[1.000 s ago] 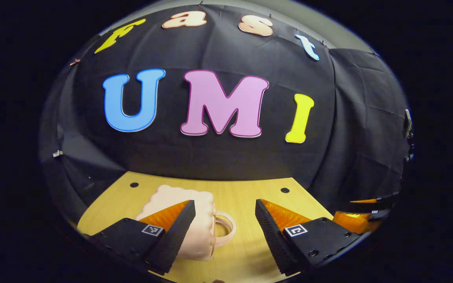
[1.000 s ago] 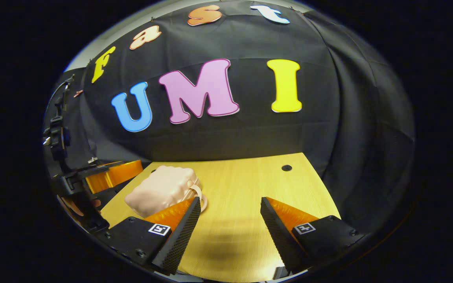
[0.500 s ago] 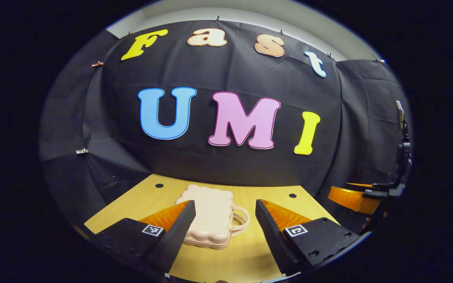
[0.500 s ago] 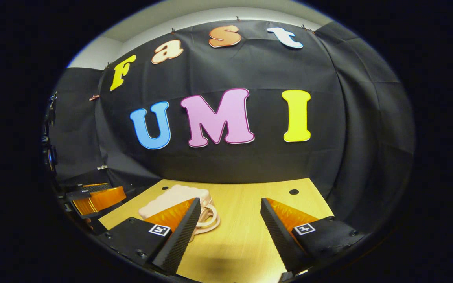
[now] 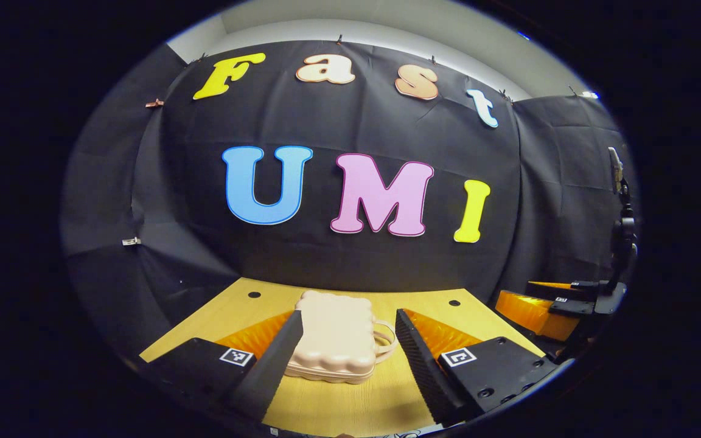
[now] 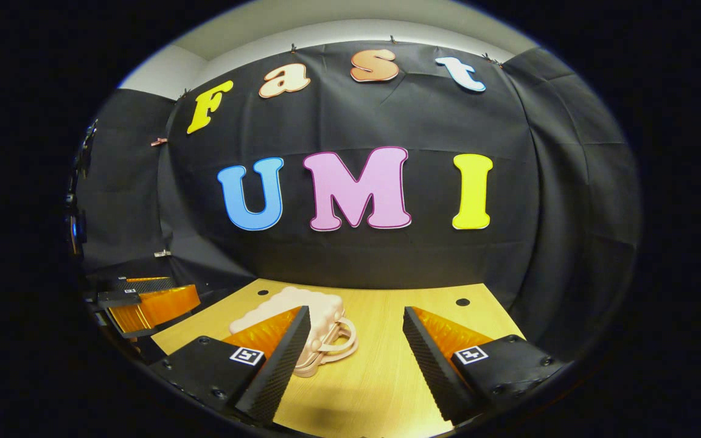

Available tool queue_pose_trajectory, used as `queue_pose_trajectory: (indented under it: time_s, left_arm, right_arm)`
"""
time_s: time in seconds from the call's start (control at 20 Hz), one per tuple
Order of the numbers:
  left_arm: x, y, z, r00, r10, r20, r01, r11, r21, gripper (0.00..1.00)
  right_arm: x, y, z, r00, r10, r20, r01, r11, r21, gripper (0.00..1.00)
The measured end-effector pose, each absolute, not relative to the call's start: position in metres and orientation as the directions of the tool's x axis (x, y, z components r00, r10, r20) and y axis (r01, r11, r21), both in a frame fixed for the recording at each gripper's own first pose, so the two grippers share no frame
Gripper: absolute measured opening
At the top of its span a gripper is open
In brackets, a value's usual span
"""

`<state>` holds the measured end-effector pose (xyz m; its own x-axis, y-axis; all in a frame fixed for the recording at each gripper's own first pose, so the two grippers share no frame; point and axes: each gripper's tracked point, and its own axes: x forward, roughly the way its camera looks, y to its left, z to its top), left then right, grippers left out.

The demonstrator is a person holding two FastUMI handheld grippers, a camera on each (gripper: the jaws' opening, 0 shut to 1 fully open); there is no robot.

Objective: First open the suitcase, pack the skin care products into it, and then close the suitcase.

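Observation:
A small pale pink suitcase (image 5: 337,336) with a wavy rim lies flat and closed on the wooden table (image 5: 350,401), its loop handle (image 5: 385,340) pointing right. In the left gripper view my left gripper (image 5: 348,353) is open, and the case lies a little beyond its fingers, between them. In the right gripper view the suitcase (image 6: 320,316) lies ahead and left, partly behind the left finger (image 6: 277,365) of my open right gripper (image 6: 356,359). The other gripper appears at each view's side: right gripper (image 5: 560,304), left gripper (image 6: 143,301).
The table has small round holes (image 5: 454,302) near its far corners. Black cloth closes the booth behind the table and on both sides. Bare wood (image 6: 399,377) lies to the right of the suitcase.
Both grippers have drawn back and tilted up, away from the suitcase. The case now sits farther ahead and looks smaller in both views. Both stay open.

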<state>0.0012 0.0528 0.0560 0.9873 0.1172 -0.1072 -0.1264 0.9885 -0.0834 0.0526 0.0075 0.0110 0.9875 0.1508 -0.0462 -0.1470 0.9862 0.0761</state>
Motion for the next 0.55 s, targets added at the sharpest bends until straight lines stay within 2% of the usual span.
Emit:
queue_pose_trajectory:
  time_s: [0.25,0.55]
  left_arm:
    - [-0.006,0.068,0.066,0.986,0.139,-0.092,-0.146,0.987,-0.068,0.96]
    - [-0.023,0.079,0.071,0.982,0.171,-0.073,-0.176,0.982,-0.066,0.96]
  right_arm:
    - [0.052,0.011,0.010,0.989,0.126,-0.075,-0.123,0.991,0.043,0.97]
    - [0.056,0.041,0.018,0.982,0.171,-0.081,-0.170,0.985,0.017,0.97]
